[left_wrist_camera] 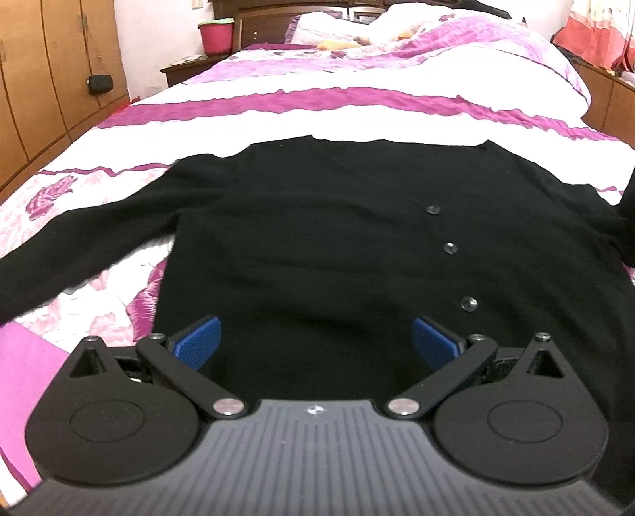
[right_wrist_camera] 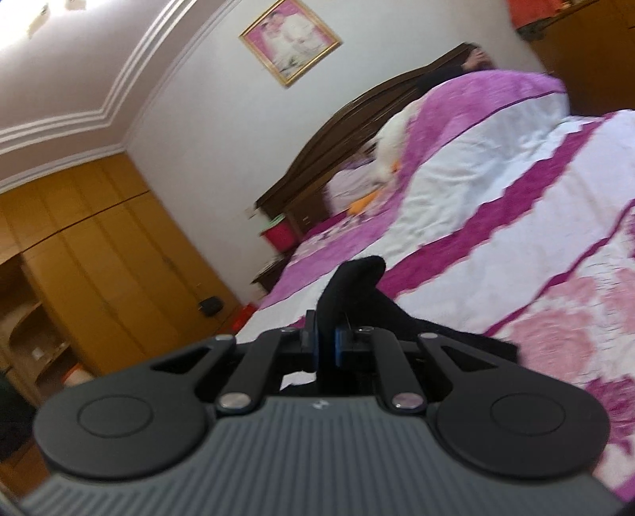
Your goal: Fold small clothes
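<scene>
Cardigan (left_wrist_camera: 317, 246) in black lies flat on the pink and white bed (left_wrist_camera: 357, 115), the left gripper (left_wrist_camera: 315, 341) wide apart above its hem, the right gripper (right_wrist_camera: 325, 341) pinching a sleeve (right_wrist_camera: 353, 285).

The cardigan's (left_wrist_camera: 317, 238) right sleeve runs off-frame.

Bedspread (left_wrist_camera: 357, 115) beyond cardigan (left_wrist_camera: 317, 238) open; pillows (left_wrist_camera: 397, 31), possibly toys, crowd headboard end.
</scene>
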`<state>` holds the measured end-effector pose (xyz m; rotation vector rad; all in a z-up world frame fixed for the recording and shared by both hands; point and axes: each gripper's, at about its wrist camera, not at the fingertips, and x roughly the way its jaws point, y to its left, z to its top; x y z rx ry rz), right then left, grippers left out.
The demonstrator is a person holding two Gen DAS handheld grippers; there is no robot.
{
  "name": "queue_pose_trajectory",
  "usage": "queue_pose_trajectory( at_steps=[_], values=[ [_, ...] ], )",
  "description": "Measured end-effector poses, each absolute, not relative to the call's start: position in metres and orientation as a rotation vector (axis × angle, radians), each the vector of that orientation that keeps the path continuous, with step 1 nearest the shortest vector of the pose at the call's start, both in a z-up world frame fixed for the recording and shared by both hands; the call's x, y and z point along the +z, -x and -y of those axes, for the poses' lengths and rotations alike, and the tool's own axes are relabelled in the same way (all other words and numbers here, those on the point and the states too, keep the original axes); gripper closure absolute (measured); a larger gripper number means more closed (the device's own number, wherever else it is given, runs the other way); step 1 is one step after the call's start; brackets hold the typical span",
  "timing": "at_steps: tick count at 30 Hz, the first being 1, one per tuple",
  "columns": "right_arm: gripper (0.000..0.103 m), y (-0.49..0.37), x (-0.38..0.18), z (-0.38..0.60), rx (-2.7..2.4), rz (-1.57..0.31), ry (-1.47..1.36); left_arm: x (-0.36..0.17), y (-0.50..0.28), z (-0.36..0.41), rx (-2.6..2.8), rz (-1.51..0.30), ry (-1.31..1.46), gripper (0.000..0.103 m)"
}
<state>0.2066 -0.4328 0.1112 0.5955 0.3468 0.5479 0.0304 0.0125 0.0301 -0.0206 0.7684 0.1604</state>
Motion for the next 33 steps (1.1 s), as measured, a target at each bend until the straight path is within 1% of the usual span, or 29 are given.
queue_pose_trajectory(
  at_steps=[7, 11, 21, 23, 24, 28, 29, 30, 31, 33],
  values=[
    [0.093, -0.218, 0.12, 0.364, 0.674, -0.39, -0.55, 0.034, -0.026, -0.033, 0.183, -0.737, 0.066, 0.0],
    [0.093, -0.227, 0.114, 0.321, 0.735, -0.436, -0.525, 0.035, -0.025, -0.045, 0.197, -0.731, 0.077, 0.0],
    [0.093, -0.245, 0.074, 0.222, 0.777, -0.565, -0.418, 0.029, -0.024, -0.077, 0.209, -0.71, 0.112, 0.0],
    [0.092, -0.245, 0.064, 0.211, 0.785, -0.592, -0.393, 0.028, -0.024, -0.08, 0.211, -0.701, 0.104, 0.0],
    [0.09, -0.246, 0.059, 0.204, 0.79, -0.609, -0.383, 0.028, -0.024, -0.082, 0.213, -0.698, 0.1, 0.0],
    [0.089, -0.252, 0.047, 0.192, 0.762, -0.64, -0.376, 0.027, -0.025, -0.089, 0.225, -0.7, 0.103, 0.0],
    [0.087, -0.252, 0.045, 0.192, 0.754, -0.646, -0.372, 0.028, -0.025, -0.091, 0.221, -0.7, 0.114, 0.0],
    [0.076, -0.252, 0.045, 0.191, 0.745, -0.65, -0.364, 0.028, -0.025, -0.094, 0.209, -0.699, 0.131, 0.0],
    [0.06, -0.251, 0.045, 0.193, 0.739, -0.646, -0.353, 0.029, -0.024, -0.097, 0.189, -0.696, 0.16, 0.0],
    [0.045, -0.246, 0.044, 0.202, 0.739, -0.614, -0.334, 0.031, -0.023, -0.101, 0.176, -0.689, 0.199, 0.0]
  ],
)
